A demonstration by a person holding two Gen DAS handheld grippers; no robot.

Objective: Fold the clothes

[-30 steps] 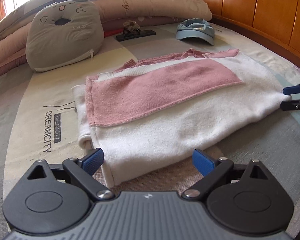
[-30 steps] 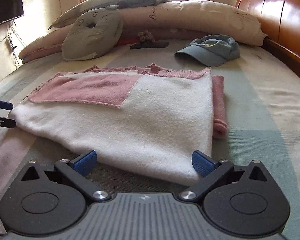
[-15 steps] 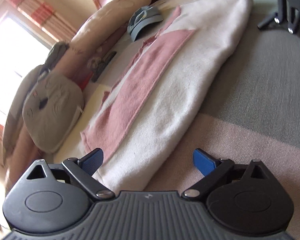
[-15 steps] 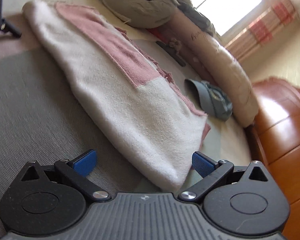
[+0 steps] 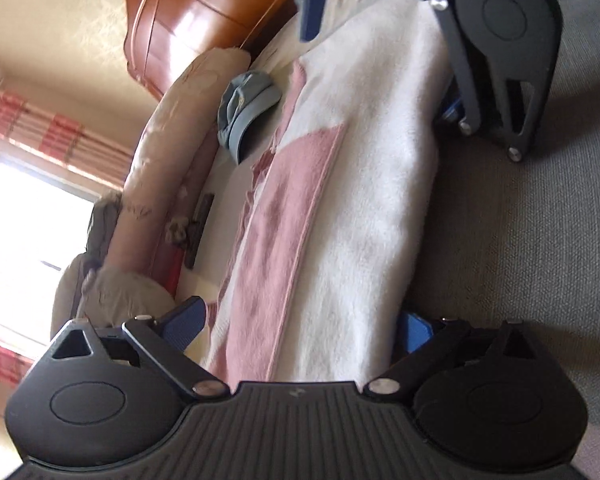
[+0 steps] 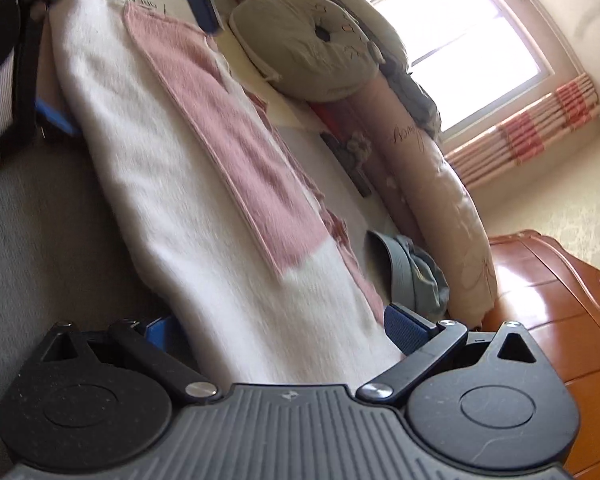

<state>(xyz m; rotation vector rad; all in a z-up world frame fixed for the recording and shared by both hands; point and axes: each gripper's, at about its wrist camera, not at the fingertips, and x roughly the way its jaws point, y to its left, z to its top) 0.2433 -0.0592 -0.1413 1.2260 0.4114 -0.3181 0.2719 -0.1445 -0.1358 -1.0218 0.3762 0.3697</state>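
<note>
Left wrist view rolled sideways, sweater (image 5: 364,216) now between gripper (image 5: 300,326) fingers

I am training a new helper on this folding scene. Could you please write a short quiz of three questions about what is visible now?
1. True or false: the left gripper and the right gripper are both shut on the sweater.
2. What lies on the bed beyond the sweater's far edge? A: a blue cap. B: a book. C: a shoe.
3. Fill in: the panel on the white sweater is ___.

Key: 1 false, both pairs of jaws stand open around its ends; 2 A; 3 pink.
</note>
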